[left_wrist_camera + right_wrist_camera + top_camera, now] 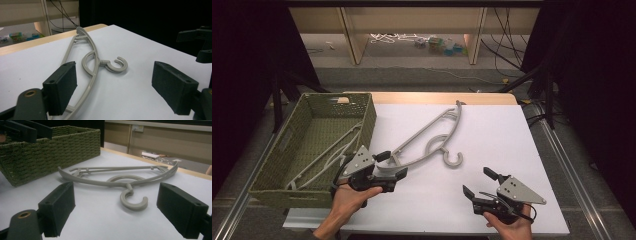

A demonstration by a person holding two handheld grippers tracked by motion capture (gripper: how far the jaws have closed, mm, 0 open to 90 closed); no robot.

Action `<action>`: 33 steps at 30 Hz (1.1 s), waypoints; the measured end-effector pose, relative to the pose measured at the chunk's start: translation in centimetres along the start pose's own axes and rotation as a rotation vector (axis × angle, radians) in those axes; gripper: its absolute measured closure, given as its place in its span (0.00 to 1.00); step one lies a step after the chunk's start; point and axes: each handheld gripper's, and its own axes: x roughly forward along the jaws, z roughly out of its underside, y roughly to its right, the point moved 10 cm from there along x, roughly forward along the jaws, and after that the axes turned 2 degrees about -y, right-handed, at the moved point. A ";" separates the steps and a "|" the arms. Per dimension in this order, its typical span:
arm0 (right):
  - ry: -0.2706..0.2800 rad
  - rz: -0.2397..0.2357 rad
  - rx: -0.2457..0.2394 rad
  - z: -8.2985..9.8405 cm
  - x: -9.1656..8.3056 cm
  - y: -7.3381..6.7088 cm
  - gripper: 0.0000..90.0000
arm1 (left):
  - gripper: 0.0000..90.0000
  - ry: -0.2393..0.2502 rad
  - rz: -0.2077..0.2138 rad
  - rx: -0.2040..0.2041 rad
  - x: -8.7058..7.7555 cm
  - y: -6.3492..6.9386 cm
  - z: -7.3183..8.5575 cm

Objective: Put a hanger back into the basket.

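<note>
A grey plastic hanger (424, 129) lies flat on the white table (502, 140), its hook (447, 159) pointing toward the near side. My left gripper (389, 165) is open at the hanger's lower left end, next to the basket. In the left gripper view the hanger (95, 67) runs up between the jaws close to the left pad (61, 87), and neither pad presses on it. My right gripper (477, 182) stands open near the front edge, right of the hook, with nothing between its jaws. The right gripper view looks over the hook (132, 202) at the hanger (100, 183).
A green woven basket (368, 125) stands on the table's left side with a second grey hanger (329, 152) lying inside. A wooden strip (432, 97) borders the far edge. Shelf legs, cables and small items are on the floor behind.
</note>
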 end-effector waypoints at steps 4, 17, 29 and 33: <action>0.012 -0.008 0.001 0.0 0.1 -0.2 0.18 | 0.24 -0.046 0.022 0.028 1.3 0.7 0.1; -0.014 0.005 -0.008 0.1 0.0 -0.2 0.18 | 0.22 -0.184 0.018 0.079 5.4 0.3 -0.2; -0.002 0.011 -0.007 0.0 0.0 0.0 0.18 | 0.25 -0.378 -0.014 0.163 8.9 -1.0 1.5; -0.005 0.007 -0.008 0.0 -0.1 0.0 0.18 | 0.25 -0.448 -0.034 0.194 10.5 -1.3 2.4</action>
